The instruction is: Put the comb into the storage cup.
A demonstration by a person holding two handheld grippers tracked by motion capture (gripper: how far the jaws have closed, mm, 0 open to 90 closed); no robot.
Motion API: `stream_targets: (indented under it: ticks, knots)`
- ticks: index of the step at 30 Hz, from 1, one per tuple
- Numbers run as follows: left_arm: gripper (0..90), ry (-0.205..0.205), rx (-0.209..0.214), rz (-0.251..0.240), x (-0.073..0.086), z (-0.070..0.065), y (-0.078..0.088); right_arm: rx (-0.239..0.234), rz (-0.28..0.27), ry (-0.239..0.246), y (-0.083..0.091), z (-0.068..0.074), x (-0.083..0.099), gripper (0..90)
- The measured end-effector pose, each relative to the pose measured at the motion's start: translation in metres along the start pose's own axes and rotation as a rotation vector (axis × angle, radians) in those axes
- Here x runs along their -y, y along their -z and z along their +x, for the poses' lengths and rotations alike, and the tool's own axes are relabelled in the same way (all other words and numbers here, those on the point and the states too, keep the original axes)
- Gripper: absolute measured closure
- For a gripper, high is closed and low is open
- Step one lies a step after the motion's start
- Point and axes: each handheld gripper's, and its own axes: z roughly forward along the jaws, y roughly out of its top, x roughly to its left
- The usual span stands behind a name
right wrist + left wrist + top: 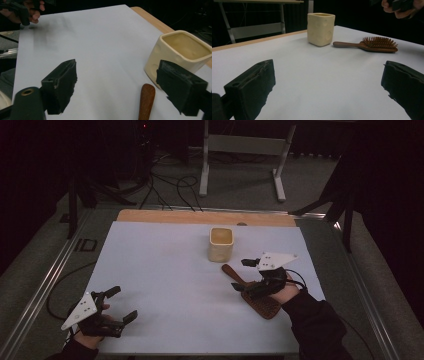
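1. While the right tongs (248, 276) hang with jaws spread wide and nothing between them, the wooden hairbrush (252, 291) lies on the table (165, 285) directly under them, bristles up, its handle (146, 100) running forward between the two jaws toward the cup (220, 243).
2. Judged by its look, the brush is light and rigid: a solid wooden paddle and handle that will not bend under a squeeze.
3. Its polished, rounded handle is probably a little slick, so a firm pinch across its narrow middle seems the best hold; the bristle pad (379, 42) would give under the jaws and offer a poor grip.
4. Just ahead of the right tongs, off the handle's tip, stands the cream cup, upright and open-topped, with dimpled walls; it looks ceramic, so likely heavier and breakable if knocked.
5. Far across the table from them, the left tongs (120, 306) rest low near the front edge, released and holding nothing, pointing toward brush and cup.
6. No brand, label or readable writing appears on the brush, the cup or the table.
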Motion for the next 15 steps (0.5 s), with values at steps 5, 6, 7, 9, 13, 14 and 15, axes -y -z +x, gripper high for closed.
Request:
stream_targets:
  ticks: [5, 6, 7, 9, 13, 14, 15]
  knots:
    - [0.1, 0.0, 0.0, 0.0, 0.0, 0.0, 0.0, -0.015, 0.029, 0.003, -0.01, -0.006, -0.001, 18.8]
    - [0.1, 0.0, 0.0, -0.001, 0.0, 0.0, 0.0, -0.016, 0.036, 0.005, -0.012, -0.007, -0.001, 19.0]
    - [0.1, 0.0, 0.001, -0.001, 0.0, 0.0, 0.0, -0.015, 0.043, 0.004, -0.014, -0.008, -0.001, 19.5]
    - [0.1, -0.001, 0.001, 0.001, 0.0, 0.0, 0.0, -0.018, 0.059, 0.011, -0.018, -0.009, -0.001, 21.4]
    - [0.1, -0.003, 0.003, 0.004, 0.0, 0.0, 0.0, -0.013, 0.09, 0.015, -0.025, -0.013, -0.001, 26.1]
    - [0.1, -0.003, 0.003, 0.004, 0.0, 0.0, 0.0, -0.013, 0.101, 0.015, -0.027, -0.013, 0.0, 28.0]
    - [0.1, -0.003, 0.003, 0.004, 0.0, 0.0, 0.0, -0.012, 0.108, 0.015, -0.029, -0.014, 0.0, 29.4]
